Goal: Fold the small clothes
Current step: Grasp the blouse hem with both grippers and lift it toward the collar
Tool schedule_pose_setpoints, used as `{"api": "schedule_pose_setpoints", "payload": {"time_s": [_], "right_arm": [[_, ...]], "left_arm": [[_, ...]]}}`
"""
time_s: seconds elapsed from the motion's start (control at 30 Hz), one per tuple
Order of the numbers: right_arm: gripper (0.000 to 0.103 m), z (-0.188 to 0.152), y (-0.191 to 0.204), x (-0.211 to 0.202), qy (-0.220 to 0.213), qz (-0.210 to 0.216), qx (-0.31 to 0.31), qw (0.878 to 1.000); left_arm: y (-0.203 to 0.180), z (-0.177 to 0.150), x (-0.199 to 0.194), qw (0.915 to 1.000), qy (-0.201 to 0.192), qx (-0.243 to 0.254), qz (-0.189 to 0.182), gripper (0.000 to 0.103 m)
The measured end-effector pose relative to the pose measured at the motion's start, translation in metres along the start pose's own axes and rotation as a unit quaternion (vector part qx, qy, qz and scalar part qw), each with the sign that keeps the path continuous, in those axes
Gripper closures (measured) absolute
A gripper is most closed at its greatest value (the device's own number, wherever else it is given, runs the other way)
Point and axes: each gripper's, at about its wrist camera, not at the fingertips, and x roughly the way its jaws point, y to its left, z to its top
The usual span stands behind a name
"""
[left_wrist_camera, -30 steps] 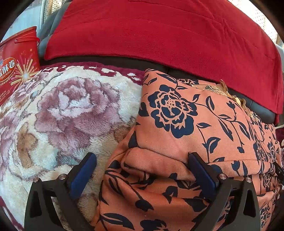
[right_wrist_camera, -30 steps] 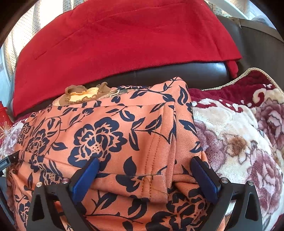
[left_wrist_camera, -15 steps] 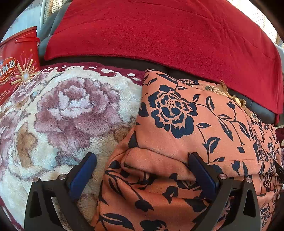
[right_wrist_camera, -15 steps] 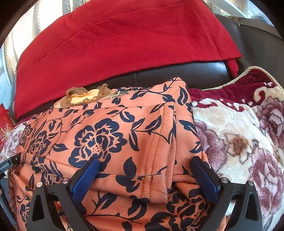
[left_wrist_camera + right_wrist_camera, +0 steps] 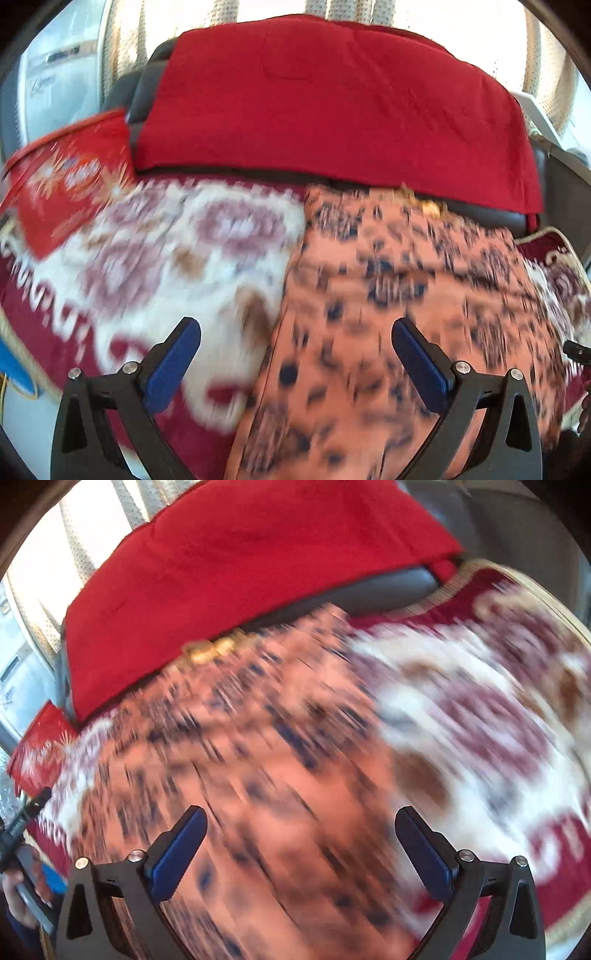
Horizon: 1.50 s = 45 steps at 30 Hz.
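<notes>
Both views pretty blurry. Left gripper [image 5: 295, 341] and right gripper [image 5: 301, 830] spread wide, holding nothing, over orange floral garment [image 5: 406, 314] lying across floral blanket [image 5: 166, 266], top edge against sofa back.

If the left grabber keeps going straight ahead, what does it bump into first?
Probably the orange flowered garment, near its edge beside the fluffy floral blanket. The open left gripper points there, though blur leaves depth unclear.

Background only, both views motion-blurred.
Floral plush blanket [image 5: 177, 258] on seat, red blanket [image 5: 332, 110] over dark sofa backrest [image 5: 388, 587], red printed box [image 5: 70, 181] far left.
</notes>
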Motion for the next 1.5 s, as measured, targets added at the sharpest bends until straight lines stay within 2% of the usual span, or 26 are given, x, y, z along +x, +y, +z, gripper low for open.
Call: {"api": "schedule_pose_setpoints", "payload": {"time_s": [0.1,0.17,0.27,0.4,0.6,0.7,0.77,0.8,0.83,0.93,0.97,1.0,1.03,1.1,1.13,1.17,1.2,1.23,1.27,1.3,1.43,1.5], "right_arm": [[0.0,-0.034,-0.058,-0.018,0.041,0.057,0.081,0.994],[0.0,-0.049,-0.078,-0.022,0.051,0.087,0.106,0.989],[0.0,-0.066,-0.087,-0.018,0.08,0.135,0.13,0.979],[0.0,-0.077,-0.077,-0.003,0.109,0.142,0.122,0.976],[0.003,-0.08,-0.064,0.005,0.121,0.138,0.103,0.978],[0.013,-0.081,-0.06,0.005,0.126,0.142,0.091,0.978],[0.031,-0.085,-0.056,0.006,0.13,0.145,0.084,0.977],[0.046,-0.087,-0.053,0.008,0.134,0.145,0.082,0.977],[0.055,-0.089,-0.054,0.008,0.138,0.144,0.082,0.976],[0.052,-0.088,-0.053,0.012,0.142,0.141,0.087,0.976],[0.047,-0.088,-0.053,0.013,0.144,0.147,0.09,0.974],[0.035,-0.088,-0.056,0.013,0.147,0.164,0.092,0.971],[0.03,-0.087,-0.054,0.014,0.146,0.176,0.092,0.969],[0.029,-0.087,-0.049,0.015,0.148,0.165,0.081,0.972],[0.03,-0.086,-0.044,0.015,0.15,0.157,0.068,0.974],[0.032,-0.086,-0.04,0.015,0.15,0.148,0.057,0.976],[0.038,-0.085,-0.036,0.014,0.151,0.135,0.048,0.978],[0.052,-0.085,-0.034,0.013,0.151,0.125,0.044,0.98],[0.068,-0.084,-0.034,0.012,0.15,0.128,0.051,0.979],[0.093,-0.084,-0.037,0.011,0.147,0.135,0.067,0.978],[0.093,-0.072,-0.035,-0.013,0.101,0.183,0.099,0.973],[0.09,-0.069,-0.034,-0.011,0.099,0.189,0.107,0.971]], "left_arm": [[0.015,-0.035,0.0,0.9989,0.039,-0.024,-0.013,0.0],[0.024,-0.059,0.008,0.9963,0.072,-0.042,-0.022,0.0],[0.034,-0.08,0.009,0.9938,0.093,-0.058,-0.017,0.001],[0.037,-0.085,0.005,0.9917,0.107,-0.067,-0.024,0.0],[0.034,-0.101,0.011,0.9893,0.137,-0.048,-0.015,0.001],[0.033,-0.1,0.008,0.9906,0.13,-0.041,-0.015,0.005],[0.033,-0.099,0.009,0.9902,0.132,-0.039,-0.021,0.017],[0.033,-0.099,0.01,0.9899,0.135,-0.039,-0.02,0.02],[0.034,-0.099,0.012,0.9895,0.138,-0.039,-0.015,0.024],[0.035,-0.097,0.015,0.988,0.146,-0.048,-0.019,0.025],[0.034,-0.097,0.016,0.9879,0.146,-0.048,-0.02,0.025],[0.035,-0.097,0.016,0.9879,0.146,-0.048,-0.02,0.025],[0.035,-0.098,0.017,0.9878,0.147,-0.048,-0.02,0.025],[0.036,-0.099,0.017,0.9877,0.147,-0.049,-0.021,0.025],[0.036,-0.099,0.017,0.9877,0.147,-0.048,-0.021,0.036],[0.036,-0.098,0.016,0.9878,0.148,-0.044,-0.021,0.063],[0.037,-0.097,0.015,0.9871,0.153,-0.043,-0.021,0.072],[0.038,-0.096,0.012,0.9866,0.152,-0.049,-0.033,0.097],[0.041,-0.092,0.007,0.985,0.152,-0.062,-0.052,0.096],[0.044,-0.088,0.001,0.9856,0.144,-0.068,-0.057,0.096],[0.046,-0.063,-0.03,0.9912,0.091,-0.063,-0.072,0.096],[0.045,-0.061,-0.025,0.9916,0.093,-0.056,-0.071,0.096]]}}
